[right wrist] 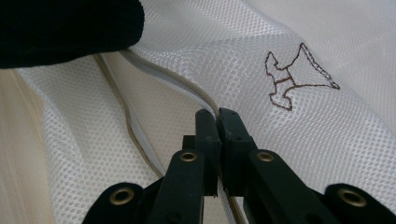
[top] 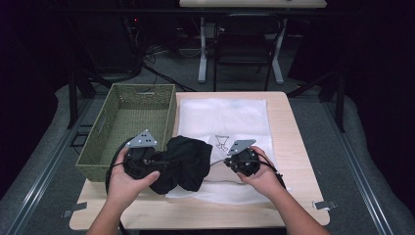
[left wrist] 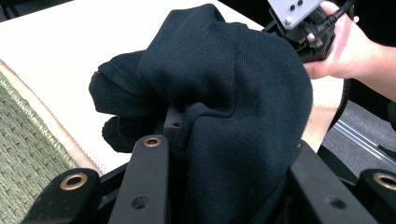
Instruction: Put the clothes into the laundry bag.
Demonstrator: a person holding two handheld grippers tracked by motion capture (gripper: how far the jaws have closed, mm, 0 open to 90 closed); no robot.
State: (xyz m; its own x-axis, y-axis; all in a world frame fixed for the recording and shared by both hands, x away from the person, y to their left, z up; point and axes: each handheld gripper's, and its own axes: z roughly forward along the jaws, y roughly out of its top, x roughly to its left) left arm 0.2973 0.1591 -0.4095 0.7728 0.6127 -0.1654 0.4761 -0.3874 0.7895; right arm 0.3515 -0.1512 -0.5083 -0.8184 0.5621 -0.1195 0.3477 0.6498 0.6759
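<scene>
The right gripper [right wrist: 217,116] pinches the mesh bag [right wrist: 299,140] edge; the left gripper [left wrist: 224,154] clamps the black garment [left wrist: 233,93]. The thin edge may slip, closing the opening.

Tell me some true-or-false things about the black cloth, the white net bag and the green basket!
1. The left gripper holds the bunched black knitted cloth. True.
2. The black cloth lies inside the green woven basket. False: it rests on the white mesh laundry bag, beside the basket.
3. The right gripper is shut on the bag's zipper edge. True.
4. The basket stands to the right of the mesh bag. False: it stands at its left.
5. A small brown outline drawing is stitched on the bag. True.
</scene>
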